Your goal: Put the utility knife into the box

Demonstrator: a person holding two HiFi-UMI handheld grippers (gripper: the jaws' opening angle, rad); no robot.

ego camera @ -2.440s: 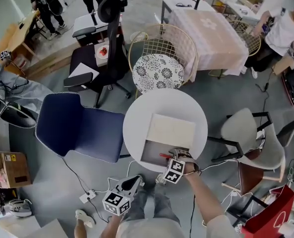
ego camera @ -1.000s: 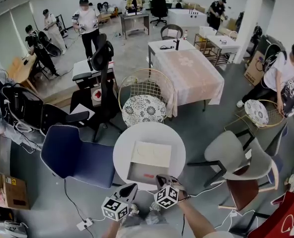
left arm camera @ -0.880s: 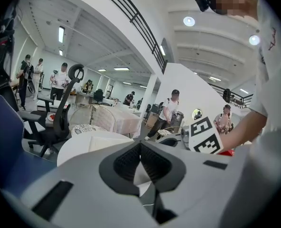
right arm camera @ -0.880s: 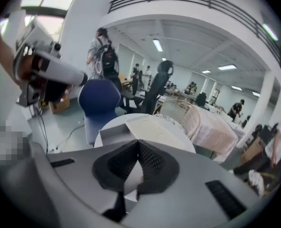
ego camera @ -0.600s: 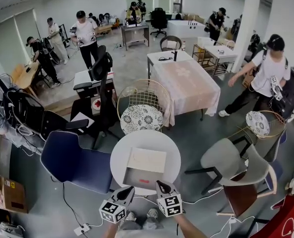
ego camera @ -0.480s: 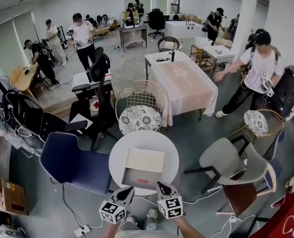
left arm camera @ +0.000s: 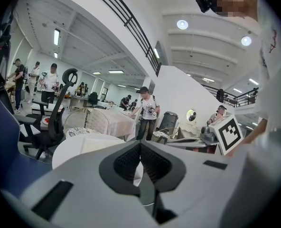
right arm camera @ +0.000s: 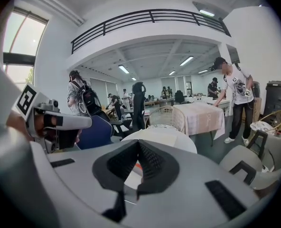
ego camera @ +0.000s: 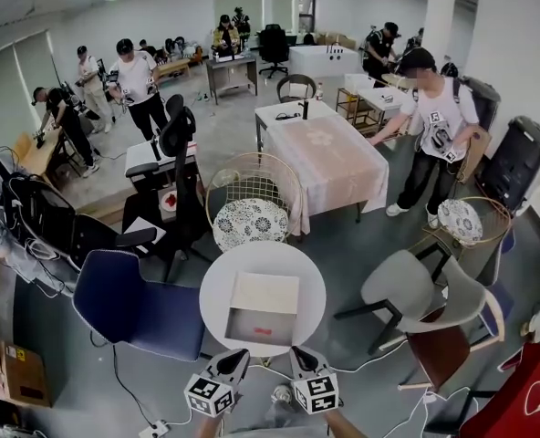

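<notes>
Head view: a crowded workshop hall was seen from above, with a round white table (ego camera: pixel 217 286) just ahead of the person holding two grippers.
Blue chair (ego camera: pixel 133 304): stood left of the table, close to its edge.
Left gripper (ego camera: pixel 237 358): hung off the table's near edge, over the floor. Its own view showed the jaws pressed together with nothing between them.
Wire chair (ego camera: pixel 252 190): stood behind the table, a patterned cushion (ego camera: pixel 250 222) on its seat.
Box (ego camera: pixel 243 322): sat open on the table, with the grey tray on the side nearer the person. The pale lid (ego camera: pixel 264 292) lay against the tray's far side.
Utility knife (ego camera: pixel 264 330): lay inside the grey tray as a small red shape on its floor, touched by neither gripper.
Right gripper (ego camera: pixel 298 353): hovered just beside the left one, near the table's edge and apart from the box. Its jaws were closed on each other and empty.
Cloth-covered table (ego camera: pixel 329 158): stood farther back, to the right of the wire chair.
Grey chair (ego camera: pixel 407 286): stood to the right of the round table.
Person in white shirt (ego camera: pixel 432 117): leaned toward a desk at the far right, well apart from the round table.
</notes>
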